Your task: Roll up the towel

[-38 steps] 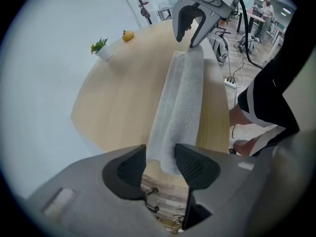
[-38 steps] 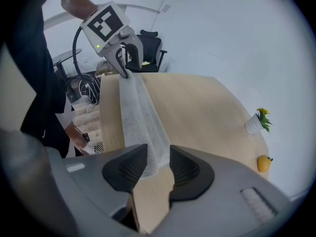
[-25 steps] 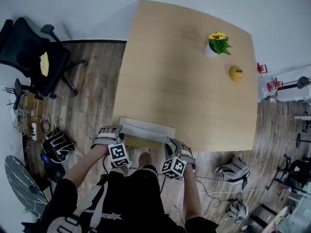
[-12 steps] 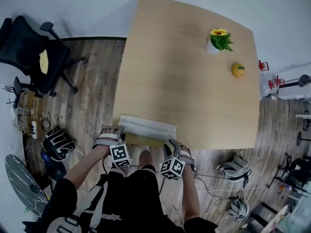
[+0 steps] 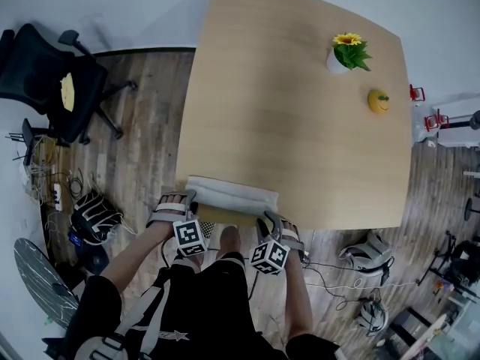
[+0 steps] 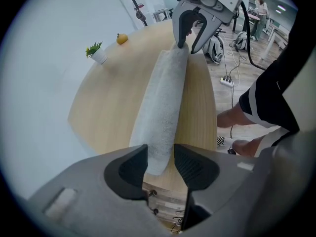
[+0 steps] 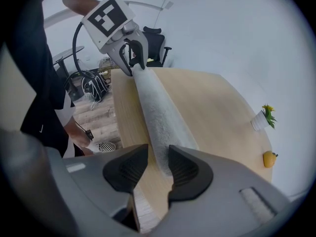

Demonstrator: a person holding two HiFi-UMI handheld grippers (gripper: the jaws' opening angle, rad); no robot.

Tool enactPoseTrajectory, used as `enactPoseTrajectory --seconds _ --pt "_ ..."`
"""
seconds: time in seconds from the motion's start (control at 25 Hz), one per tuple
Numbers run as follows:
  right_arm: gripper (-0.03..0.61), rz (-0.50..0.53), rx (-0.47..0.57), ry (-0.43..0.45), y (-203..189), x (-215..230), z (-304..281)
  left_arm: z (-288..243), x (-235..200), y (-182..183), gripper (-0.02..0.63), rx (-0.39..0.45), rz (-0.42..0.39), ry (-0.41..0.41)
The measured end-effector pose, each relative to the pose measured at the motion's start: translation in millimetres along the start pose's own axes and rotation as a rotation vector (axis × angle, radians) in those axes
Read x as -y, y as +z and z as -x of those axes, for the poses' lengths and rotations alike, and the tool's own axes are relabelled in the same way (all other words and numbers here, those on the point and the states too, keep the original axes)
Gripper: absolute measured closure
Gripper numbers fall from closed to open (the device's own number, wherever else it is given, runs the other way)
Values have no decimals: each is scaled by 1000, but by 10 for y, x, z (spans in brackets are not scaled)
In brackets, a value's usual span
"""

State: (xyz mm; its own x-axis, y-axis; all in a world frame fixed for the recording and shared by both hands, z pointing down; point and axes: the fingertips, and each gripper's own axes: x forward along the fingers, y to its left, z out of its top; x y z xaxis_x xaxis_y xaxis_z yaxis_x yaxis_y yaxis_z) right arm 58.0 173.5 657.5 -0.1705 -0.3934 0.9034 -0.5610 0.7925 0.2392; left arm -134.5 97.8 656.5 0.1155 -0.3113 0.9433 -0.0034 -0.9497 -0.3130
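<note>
A light grey towel [image 5: 232, 196], folded into a long narrow band, lies along the near edge of the wooden table [image 5: 292, 111]. My left gripper [image 5: 187, 201] sits at its left end and my right gripper [image 5: 264, 220] at its right end, both pointing steeply down. In the left gripper view the towel [image 6: 163, 98] runs up from between my left gripper's [image 6: 160, 164] pads, which close on its end, to the right gripper [image 6: 190, 31]. In the right gripper view the towel [image 7: 160, 117] ends between my right gripper's [image 7: 158, 164] pads, which hold it.
A small potted sunflower [image 5: 349, 51] and a yellow fruit [image 5: 379, 100] stand at the table's far right. A black office chair [image 5: 52, 81] is on the floor at the left. Bags and cables [image 5: 94, 216] lie beside the person's legs.
The head view has shifted slightly, so the table sits a little lower in the picture. Both grippers stay at the towel's ends; the right one has sunk a little.
</note>
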Motion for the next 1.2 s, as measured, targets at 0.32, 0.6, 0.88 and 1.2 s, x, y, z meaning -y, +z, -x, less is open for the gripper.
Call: enactPoseTrajectory --seconds 0.32,0.6,0.88,1.2 --pt "465 15 -5 -22 3 65 -67 -70 -39 -27 463 6 -12 24" --pt "522 13 -1 -28 -1 36 -14 -23 -1 -50 513 18 -18 29" --pt "528 6 -12 45 -35 -202 53 69 228 -142 520 20 -15 -36" --pt "518 -2 -32 67 7 -153 72 88 186 -149 510 -7 -3 -68"
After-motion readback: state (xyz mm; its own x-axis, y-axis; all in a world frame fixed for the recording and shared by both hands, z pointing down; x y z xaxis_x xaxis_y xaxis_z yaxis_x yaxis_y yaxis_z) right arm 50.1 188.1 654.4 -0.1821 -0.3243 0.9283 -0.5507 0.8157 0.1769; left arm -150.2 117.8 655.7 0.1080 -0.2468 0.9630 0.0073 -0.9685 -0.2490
